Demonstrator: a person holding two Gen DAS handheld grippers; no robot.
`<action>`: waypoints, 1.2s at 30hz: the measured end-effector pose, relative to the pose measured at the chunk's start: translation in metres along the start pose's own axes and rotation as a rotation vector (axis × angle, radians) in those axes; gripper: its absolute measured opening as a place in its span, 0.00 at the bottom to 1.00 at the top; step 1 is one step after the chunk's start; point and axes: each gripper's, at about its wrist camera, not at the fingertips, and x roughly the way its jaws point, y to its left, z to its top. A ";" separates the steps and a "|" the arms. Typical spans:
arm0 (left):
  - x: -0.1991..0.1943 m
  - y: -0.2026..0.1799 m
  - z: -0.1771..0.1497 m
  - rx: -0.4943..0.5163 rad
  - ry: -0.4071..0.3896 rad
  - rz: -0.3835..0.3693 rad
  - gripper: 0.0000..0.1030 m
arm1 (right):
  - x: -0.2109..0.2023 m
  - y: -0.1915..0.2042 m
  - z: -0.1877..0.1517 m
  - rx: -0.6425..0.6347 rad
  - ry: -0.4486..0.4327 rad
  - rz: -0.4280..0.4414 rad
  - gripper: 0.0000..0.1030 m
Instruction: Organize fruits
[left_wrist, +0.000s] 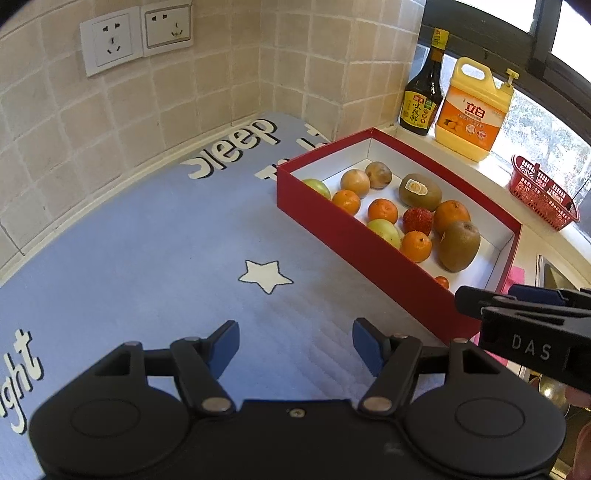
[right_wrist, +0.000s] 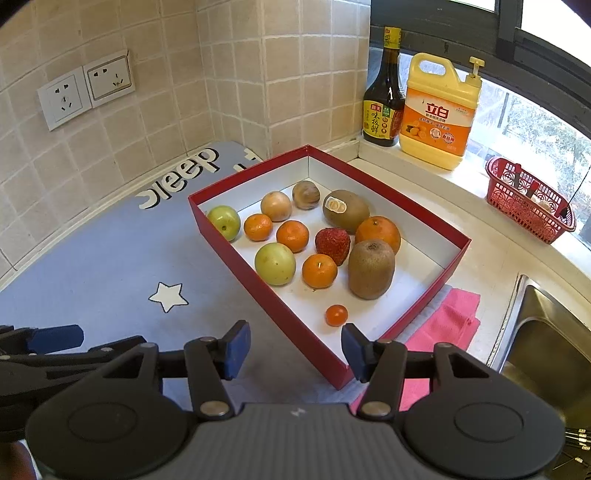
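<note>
A red box (right_wrist: 255, 284) with a white inside stands on the blue mat (right_wrist: 92, 266); it also shows in the left wrist view (left_wrist: 354, 243). It holds several fruits: two kiwis (right_wrist: 371, 267), a strawberry (right_wrist: 332, 244), several oranges (right_wrist: 319, 270), two green fruits (right_wrist: 275, 264) and a tiny orange (right_wrist: 336, 315). My left gripper (left_wrist: 295, 341) is open and empty over the mat, left of the box. My right gripper (right_wrist: 294, 349) is open and empty above the box's near corner.
A dark sauce bottle (right_wrist: 384, 96) and a yellow detergent jug (right_wrist: 439, 110) stand on the window ledge. A red basket (right_wrist: 528, 199) sits at the right. A pink cloth (right_wrist: 450, 325) lies under the box beside a steel sink (right_wrist: 546, 332). Wall sockets (right_wrist: 85, 88) are behind.
</note>
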 end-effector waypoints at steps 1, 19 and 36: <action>0.000 0.000 0.000 -0.001 0.000 0.000 0.78 | 0.000 0.000 0.000 -0.001 0.000 -0.001 0.55; -0.009 0.000 0.000 0.002 -0.027 0.017 0.78 | -0.006 0.003 0.002 -0.008 -0.016 -0.001 0.57; -0.008 -0.003 -0.002 0.019 -0.042 0.067 0.78 | -0.005 0.005 0.001 -0.009 -0.011 0.006 0.58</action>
